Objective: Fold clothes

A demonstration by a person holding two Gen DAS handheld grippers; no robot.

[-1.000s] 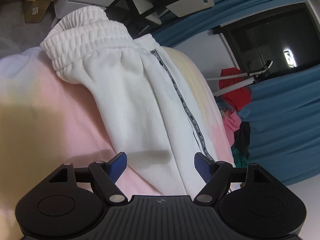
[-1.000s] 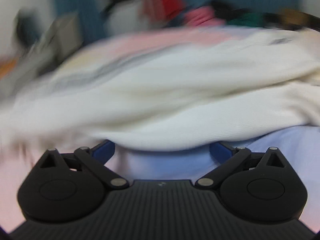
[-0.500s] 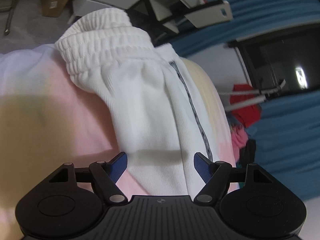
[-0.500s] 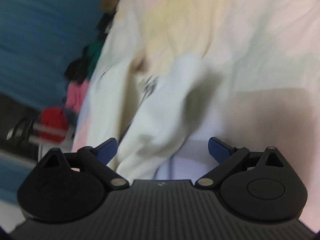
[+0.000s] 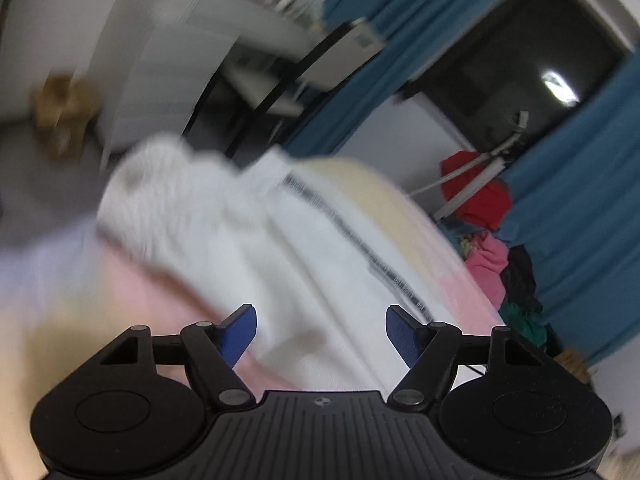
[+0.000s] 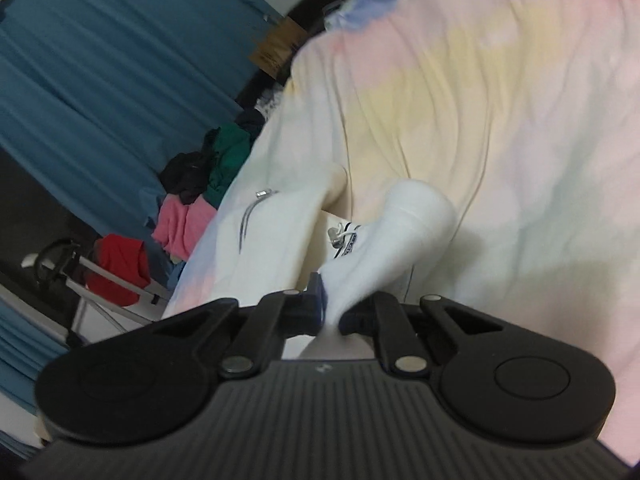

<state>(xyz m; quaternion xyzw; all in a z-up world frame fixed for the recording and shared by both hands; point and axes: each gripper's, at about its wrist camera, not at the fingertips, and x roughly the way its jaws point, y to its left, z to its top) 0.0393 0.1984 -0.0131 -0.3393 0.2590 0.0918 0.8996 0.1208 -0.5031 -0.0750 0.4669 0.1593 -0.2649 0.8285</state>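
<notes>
On the pastel sheet (image 6: 500,100), right tongs (image 6: 330,312) now pinch the white trousers (image 6: 400,232); left tongs (image 5: 320,332) remain spread.

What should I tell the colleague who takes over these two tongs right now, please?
Right tongs: shut on a pinch of the white pants, near a leg end by the look of it; fabric bunches up from the jaws.
Left tongs: open, holding nothing, hovering over the pants' leg with the dark side stripe; that view is motion-blurred.
Pants lie stretched across the pastel sheet, elastic waistband at the far end from the left tongs.
Done: one grasp taken. No finished fold is visible.
Left: probably grip with the left tongs, then carry the legs over toward the waistband. The clothes pile by the blue curtain waits.
</notes>
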